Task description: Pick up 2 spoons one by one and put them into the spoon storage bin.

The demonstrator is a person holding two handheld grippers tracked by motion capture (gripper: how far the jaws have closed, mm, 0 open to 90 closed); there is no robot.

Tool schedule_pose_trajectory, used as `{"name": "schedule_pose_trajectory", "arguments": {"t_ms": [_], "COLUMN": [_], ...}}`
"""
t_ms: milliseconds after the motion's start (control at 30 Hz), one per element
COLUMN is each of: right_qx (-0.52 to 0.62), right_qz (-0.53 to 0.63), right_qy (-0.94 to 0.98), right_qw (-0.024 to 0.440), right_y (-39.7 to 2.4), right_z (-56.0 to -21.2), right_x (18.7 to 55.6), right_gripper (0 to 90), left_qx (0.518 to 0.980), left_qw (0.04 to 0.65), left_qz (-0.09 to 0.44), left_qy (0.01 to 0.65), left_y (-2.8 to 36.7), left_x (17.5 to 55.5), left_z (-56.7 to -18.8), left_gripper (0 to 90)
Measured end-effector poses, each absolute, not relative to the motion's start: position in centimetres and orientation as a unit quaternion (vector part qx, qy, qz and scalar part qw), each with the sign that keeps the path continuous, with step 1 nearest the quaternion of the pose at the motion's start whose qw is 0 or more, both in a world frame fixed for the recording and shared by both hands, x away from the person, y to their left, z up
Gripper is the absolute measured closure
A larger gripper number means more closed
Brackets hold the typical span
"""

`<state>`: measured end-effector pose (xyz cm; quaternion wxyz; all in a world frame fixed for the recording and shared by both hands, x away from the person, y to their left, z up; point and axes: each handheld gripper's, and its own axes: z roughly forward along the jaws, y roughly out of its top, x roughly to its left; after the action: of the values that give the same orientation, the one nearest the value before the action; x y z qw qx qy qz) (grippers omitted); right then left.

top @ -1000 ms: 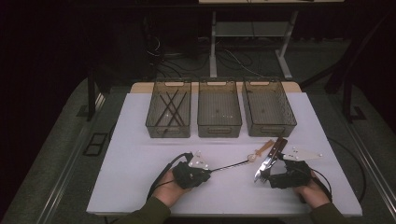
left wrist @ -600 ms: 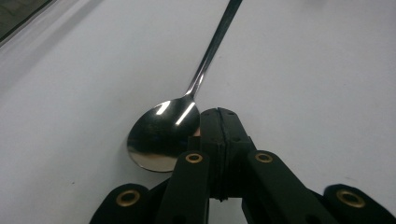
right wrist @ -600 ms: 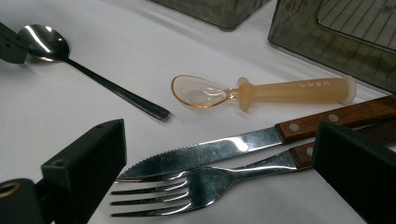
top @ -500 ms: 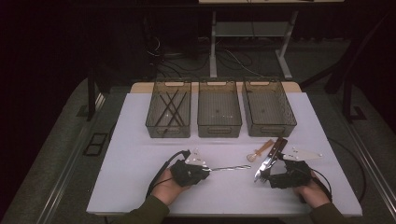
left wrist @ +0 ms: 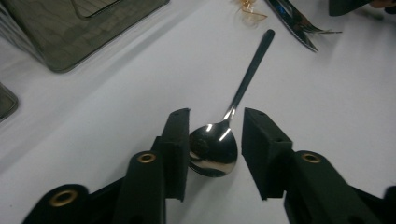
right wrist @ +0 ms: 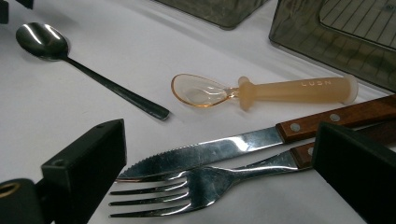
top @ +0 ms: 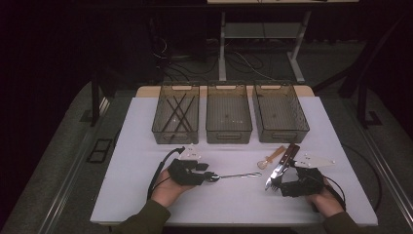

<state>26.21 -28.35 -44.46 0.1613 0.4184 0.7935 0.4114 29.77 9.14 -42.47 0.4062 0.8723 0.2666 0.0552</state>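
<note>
The metal spoon (left wrist: 219, 140) lies flat on the white counter (top: 146, 126), near the front edge and left of centre. Its bowl sits between the jaws of the left tool (top: 209, 173), and its handle runs away to the right toward the other cutlery. In the left gripper view the jaws have just been opening and now stand apart. One pad may graze the rim of the bowl, though I cannot be sure; nothing is clamped.

So the spoon's long axis runs in line with the left tool, bowl end nearest, and the left hand (top: 168, 187) is far closer to it than the right.

The right tool (top: 274, 181) has its jaws wide apart on either side of a fork (right wrist: 196, 184) and a wooden-handled knife (right wrist: 243, 147), gripping neither. A translucent orange baby spoon (right wrist: 261, 91) lies just beyond them. Three grey bins (top: 229, 114) stand along the far side.
</note>
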Motion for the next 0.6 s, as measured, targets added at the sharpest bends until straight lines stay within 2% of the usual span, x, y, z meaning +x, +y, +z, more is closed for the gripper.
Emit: {"name": "schedule_pose_trajectory", "arguments": {"t_ms": [133,600], "right_qx": [0.418,0.417], "right_qz": [0.411,0.411], "right_qy": [0.794,0.794], "right_qw": [0.162,0.162], "right_y": [-28.3,-28.4], "right_z": [-44.5,-44.5], "right_x": [26.2,26.2], "right_gripper": [3.2,3.2], "left_qx": [0.877,0.893], "left_qw": [0.395,0.363], "left_qz": [0.056,0.059], "left_qy": [0.270,0.258], "left_y": [8.6,7.9], "left_x": [30.2,30.3], "left_z": [-43.2,-44.2], "left_gripper": [53.1,51.6]}}
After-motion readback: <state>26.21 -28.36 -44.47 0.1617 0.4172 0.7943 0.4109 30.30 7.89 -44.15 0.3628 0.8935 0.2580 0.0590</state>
